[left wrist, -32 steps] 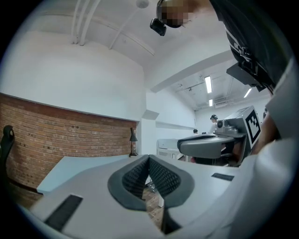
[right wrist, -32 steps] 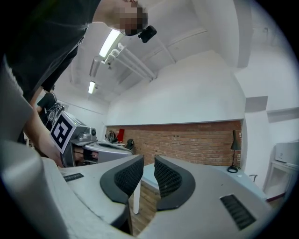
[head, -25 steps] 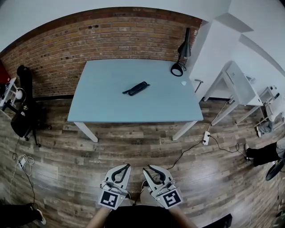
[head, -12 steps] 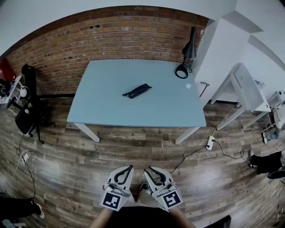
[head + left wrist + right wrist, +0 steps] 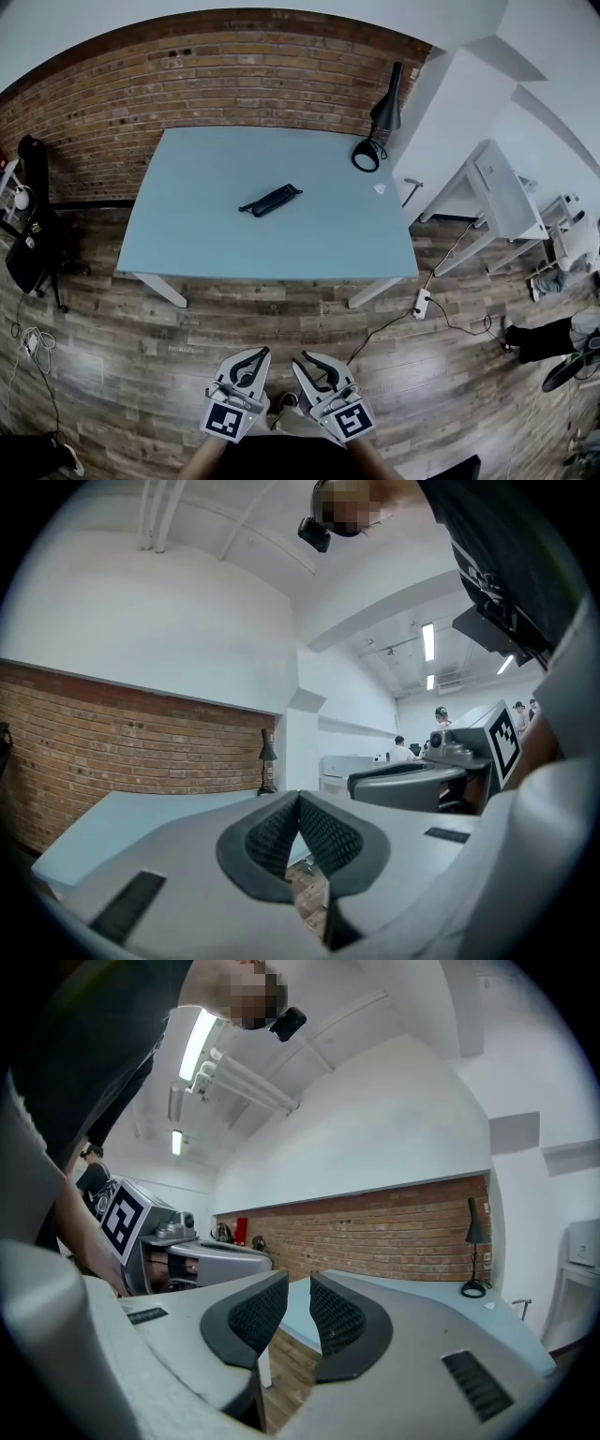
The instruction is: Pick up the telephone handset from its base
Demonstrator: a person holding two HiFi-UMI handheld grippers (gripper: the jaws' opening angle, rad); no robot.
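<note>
Far ahead of left gripper [image 5: 265,352] & right gripper [image 5: 299,361], handset [image 5: 270,200] sits on bench [image 5: 202,246]. Left is clenched, right barely parted, both empty: arrive w/o opening & you'll shove it off.

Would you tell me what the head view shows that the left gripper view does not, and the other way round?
Only the head view shows the black telephone handset lying on the blue table, a power strip on the floor and a white desk. Only the left gripper view shows the left gripper with its jaws closed together on nothing, the ceiling lights and people far off. Both show the table, the black lamp, the brick wall and the right gripper.
</note>
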